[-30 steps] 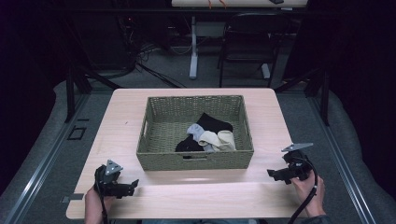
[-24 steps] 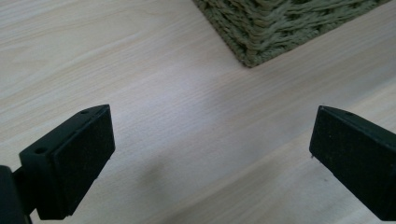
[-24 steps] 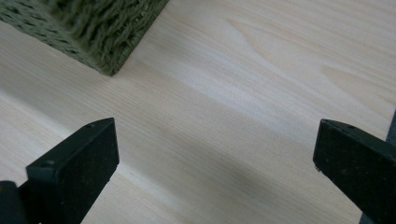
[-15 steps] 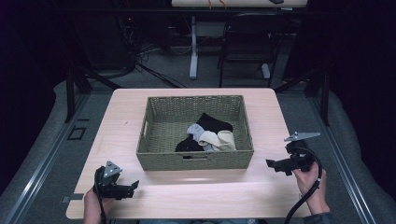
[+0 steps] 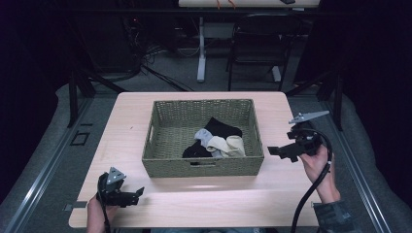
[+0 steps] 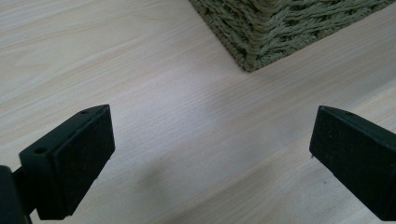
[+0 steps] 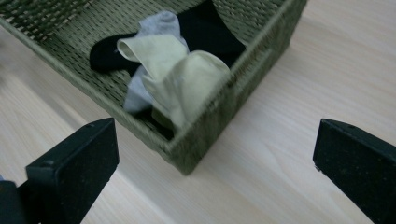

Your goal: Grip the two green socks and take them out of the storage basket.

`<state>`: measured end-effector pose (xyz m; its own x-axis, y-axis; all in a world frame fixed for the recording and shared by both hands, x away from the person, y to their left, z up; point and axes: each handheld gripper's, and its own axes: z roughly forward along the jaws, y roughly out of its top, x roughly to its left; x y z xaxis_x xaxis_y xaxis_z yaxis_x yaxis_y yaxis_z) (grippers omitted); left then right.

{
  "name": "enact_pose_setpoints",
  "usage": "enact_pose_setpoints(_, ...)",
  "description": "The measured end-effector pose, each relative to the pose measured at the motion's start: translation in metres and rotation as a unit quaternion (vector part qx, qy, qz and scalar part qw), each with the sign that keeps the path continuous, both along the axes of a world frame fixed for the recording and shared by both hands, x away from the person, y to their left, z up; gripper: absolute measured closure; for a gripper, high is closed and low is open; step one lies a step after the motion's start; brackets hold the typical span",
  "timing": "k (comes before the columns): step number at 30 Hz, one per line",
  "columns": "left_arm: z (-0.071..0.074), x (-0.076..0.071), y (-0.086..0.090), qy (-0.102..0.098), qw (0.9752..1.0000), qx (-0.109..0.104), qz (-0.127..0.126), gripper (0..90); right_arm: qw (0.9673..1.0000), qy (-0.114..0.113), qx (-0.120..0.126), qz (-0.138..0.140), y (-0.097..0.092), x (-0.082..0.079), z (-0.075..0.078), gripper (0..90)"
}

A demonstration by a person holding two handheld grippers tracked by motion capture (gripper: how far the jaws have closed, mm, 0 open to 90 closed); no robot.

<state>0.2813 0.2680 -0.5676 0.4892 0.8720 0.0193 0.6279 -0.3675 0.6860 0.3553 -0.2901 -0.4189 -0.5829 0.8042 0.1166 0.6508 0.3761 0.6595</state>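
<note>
Right gripper (image 5: 278,151), fingers apart and empty, hangs just beside the basket (image 5: 165,155) by the bench's right edge, nearer the socks (image 5: 223,144) than the left gripper (image 5: 137,192), fingers likewise apart, at the near-left corner.

Parted jaws above table (image 6: 154,93), basket (image 6: 280,28) corner

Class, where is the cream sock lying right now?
In the high view, the cream sock lies inside the woven basket, in its near right corner, against the grey sock and black socks, nearer the right gripper.
</note>
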Motion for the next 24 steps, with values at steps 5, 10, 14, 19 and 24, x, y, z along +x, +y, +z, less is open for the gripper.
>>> enact_pose_setpoints(5,-0.001,0.002,0.000,0.005,1.0000,0.001,0.002,0.0,0.9995,0.008,-0.009,0.030,0.024,0.017,0.016,0.1)
enact_pose_setpoints(10,-0.001,0.004,-0.002,0.003,1.0000,0.000,-0.002,0.0,0.9978,0.014,-0.033,0.055,0.045,0.029,0.023,1.0)
enact_pose_setpoints(14,-0.001,0.005,-0.002,0.004,1.0000,0.000,-0.004,0.0,0.9966,0.020,-0.046,0.066,0.061,0.042,0.024,2.5)
enact_pose_setpoints(19,-0.002,0.003,0.002,0.005,1.0000,-0.003,0.002,0.0,0.9946,0.043,-0.060,0.073,0.078,0.058,0.020,4.3)
enact_pose_setpoints(24,-0.001,0.001,0.003,0.005,1.0000,-0.002,0.002,0.0,0.9918,0.060,-0.083,0.077,0.096,0.075,0.012,5.2)
